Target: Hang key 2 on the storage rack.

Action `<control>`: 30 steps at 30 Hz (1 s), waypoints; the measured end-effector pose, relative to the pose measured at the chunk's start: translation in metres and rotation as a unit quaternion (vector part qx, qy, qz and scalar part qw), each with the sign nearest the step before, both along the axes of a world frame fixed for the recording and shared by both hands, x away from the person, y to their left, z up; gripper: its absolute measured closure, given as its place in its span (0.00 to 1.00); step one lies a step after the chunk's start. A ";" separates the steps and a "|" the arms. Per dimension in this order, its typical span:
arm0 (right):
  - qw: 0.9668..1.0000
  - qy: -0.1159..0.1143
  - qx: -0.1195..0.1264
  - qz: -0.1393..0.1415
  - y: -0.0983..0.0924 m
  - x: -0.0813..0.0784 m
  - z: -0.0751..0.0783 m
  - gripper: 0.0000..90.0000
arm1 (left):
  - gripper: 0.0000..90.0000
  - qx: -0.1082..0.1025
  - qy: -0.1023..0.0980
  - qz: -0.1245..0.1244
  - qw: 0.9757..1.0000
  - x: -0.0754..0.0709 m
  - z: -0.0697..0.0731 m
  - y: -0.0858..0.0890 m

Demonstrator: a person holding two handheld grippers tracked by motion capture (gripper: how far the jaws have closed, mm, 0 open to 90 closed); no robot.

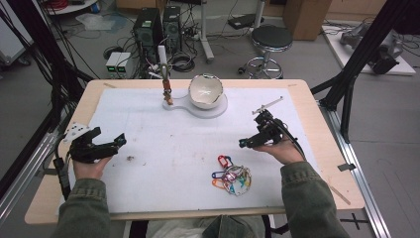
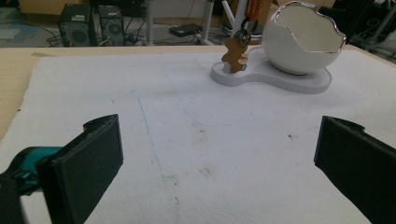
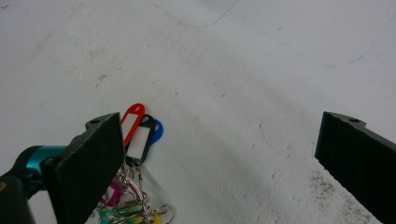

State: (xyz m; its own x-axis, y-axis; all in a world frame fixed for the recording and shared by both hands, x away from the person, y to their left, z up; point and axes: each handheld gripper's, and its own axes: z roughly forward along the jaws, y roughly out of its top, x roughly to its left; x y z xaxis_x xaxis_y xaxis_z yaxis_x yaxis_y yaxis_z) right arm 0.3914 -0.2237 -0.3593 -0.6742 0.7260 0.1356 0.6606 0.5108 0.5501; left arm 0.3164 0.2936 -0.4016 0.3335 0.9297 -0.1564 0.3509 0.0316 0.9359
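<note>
A bunch of coloured key tags (image 1: 232,176) on rings lies on the white mat (image 1: 173,144) near the front right. In the right gripper view the red, black and blue tags (image 3: 140,133) lie just beside the left jaw, which hides part of the bunch. My right gripper (image 1: 250,140) (image 3: 219,158) is open and empty, just up and right of the tags. At the mat's left edge my left gripper (image 1: 109,137) (image 2: 219,158) is held wide open and empty, facing the white broken-egg bowl (image 1: 205,90) (image 2: 303,42). A brown gingerbread key fob (image 1: 168,93) (image 2: 235,55) hangs beside the bowl.
Bowl and fob stand share a white base (image 1: 218,110) (image 2: 271,78) at the back middle of the mat. A small dark speck (image 1: 131,158) lies near the left hand. Beyond the table stand a stool (image 1: 270,42), computer towers (image 1: 156,27) and black frame posts (image 1: 361,54).
</note>
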 end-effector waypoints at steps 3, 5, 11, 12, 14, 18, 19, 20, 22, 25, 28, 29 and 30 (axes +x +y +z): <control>1.000 0.008 0.001 0.004 0.000 -0.003 -0.006 0.01 | 0.02 0.001 0.000 0.000 1.000 0.000 0.000 0.000; 1.000 0.010 -0.002 0.007 0.001 -0.005 -0.009 0.01 | 0.02 0.000 0.000 0.000 1.000 0.000 0.000 0.000; 1.000 0.017 0.012 0.017 0.002 -0.010 -0.017 0.01 | 0.02 -0.001 0.000 0.000 1.000 0.000 0.000 0.000; 1.000 0.018 0.014 0.019 0.002 -0.011 -0.018 0.01 | 0.02 0.000 0.000 0.000 1.000 0.000 0.000 0.000; 1.000 0.021 0.010 0.021 0.002 -0.012 -0.021 0.01 | 0.02 -0.001 0.000 0.001 1.000 0.000 0.000 0.000; 0.999 0.023 0.012 0.023 0.003 -0.015 -0.022 0.01 | 0.02 0.000 0.000 0.000 1.000 0.000 0.000 0.000; 0.999 0.024 0.014 0.027 0.004 -0.015 -0.022 0.01 | 0.02 -0.001 0.000 0.000 1.000 0.000 0.000 0.000; 0.999 0.026 0.013 0.028 0.004 -0.016 -0.023 0.01 | 0.02 0.000 0.000 0.000 1.000 0.000 0.000 0.000; 0.999 0.027 0.014 0.030 0.005 -0.017 -0.025 0.01 | 0.02 -0.001 0.000 0.000 1.000 0.000 0.000 0.000; 0.999 0.030 0.013 0.036 0.006 -0.019 -0.031 0.01 | 0.02 -0.001 0.000 0.000 1.000 0.000 0.000 0.000; 0.999 0.034 0.012 0.036 0.006 -0.021 -0.036 0.01 | 0.02 -0.001 0.000 -0.001 1.000 0.000 0.000 0.000; 0.999 0.037 0.011 0.036 0.005 -0.022 -0.037 0.01 | 0.02 -0.001 0.000 0.000 1.000 0.000 0.000 0.000; 0.999 0.039 0.010 0.037 0.006 -0.023 -0.039 0.01 | 0.02 -0.001 0.000 0.000 1.000 0.000 0.000 0.000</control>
State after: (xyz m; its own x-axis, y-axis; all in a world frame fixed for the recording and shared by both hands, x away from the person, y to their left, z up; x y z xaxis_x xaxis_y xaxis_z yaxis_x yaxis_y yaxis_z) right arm 0.3684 -0.2181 -0.3982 -0.7126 0.6715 0.2033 0.6628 0.5492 0.5090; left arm 0.3167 0.2932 -0.4018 0.3338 0.9294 -0.1576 0.3510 0.0326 0.9358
